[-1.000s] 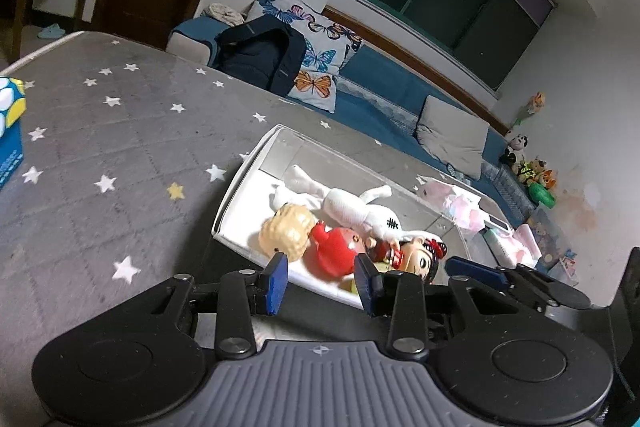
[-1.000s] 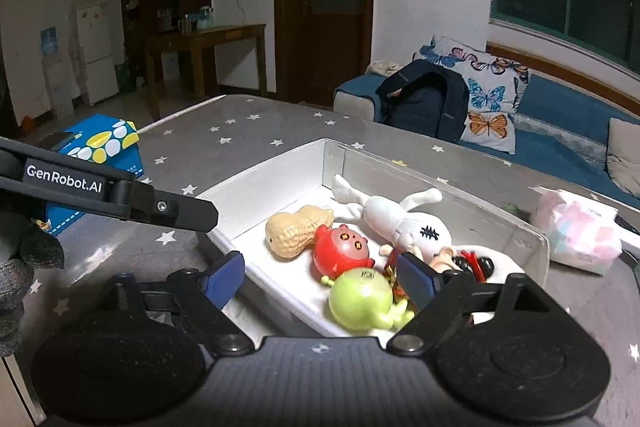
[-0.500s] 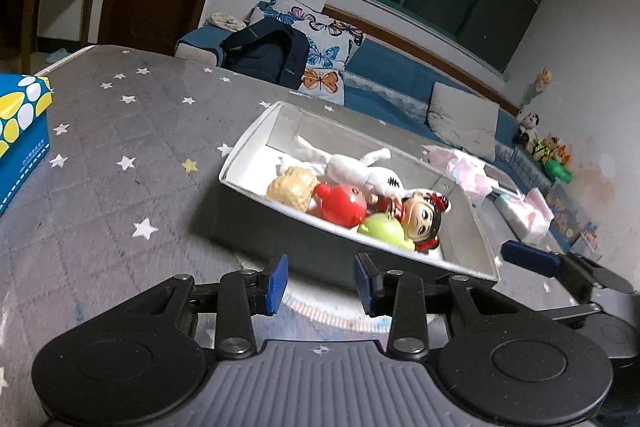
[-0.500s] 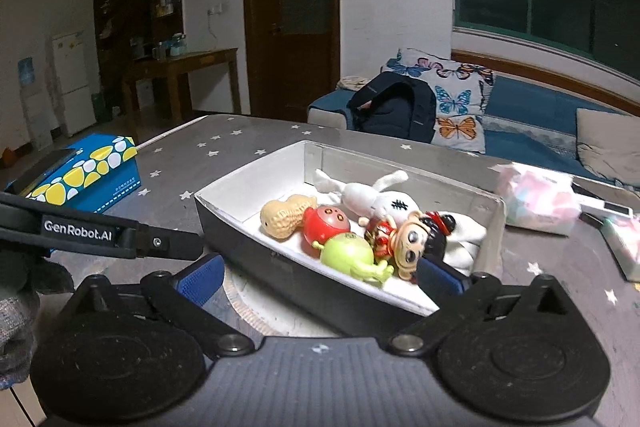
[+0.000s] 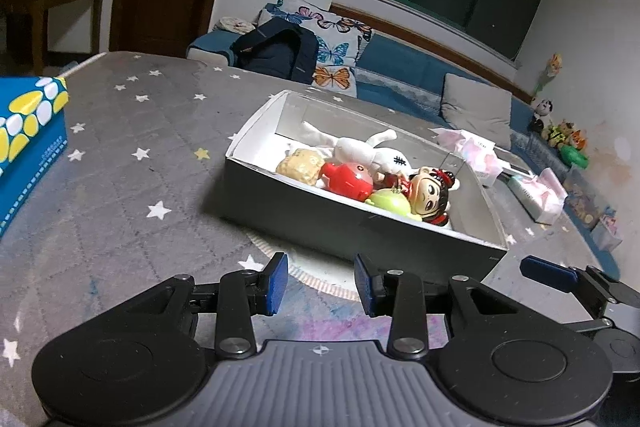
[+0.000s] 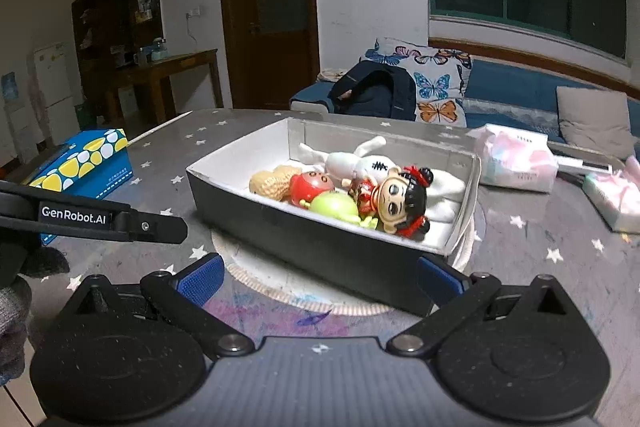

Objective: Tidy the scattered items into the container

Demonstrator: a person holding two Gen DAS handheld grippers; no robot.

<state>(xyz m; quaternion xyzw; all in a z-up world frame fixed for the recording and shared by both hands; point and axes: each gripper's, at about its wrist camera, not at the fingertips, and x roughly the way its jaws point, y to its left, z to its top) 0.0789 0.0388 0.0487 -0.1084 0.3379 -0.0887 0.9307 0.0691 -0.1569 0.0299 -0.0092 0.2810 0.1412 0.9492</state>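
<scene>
We have pulled both grippers, left (image 5: pixel 320 283) and right (image 6: pixel 318 277), back from the box (image 6: pixel 320 247); both are spread and empty. The toys (image 6: pixel 360 187) lie inside it, centre of the table (image 5: pixel 120 167), so tidying looks done.

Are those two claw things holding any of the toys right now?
No. The left gripper and the right gripper are both open with nothing between their fingers. The toys, like the doll, lie in the box.

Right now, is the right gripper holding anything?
No, the right gripper is open and empty, short of the box.
</scene>
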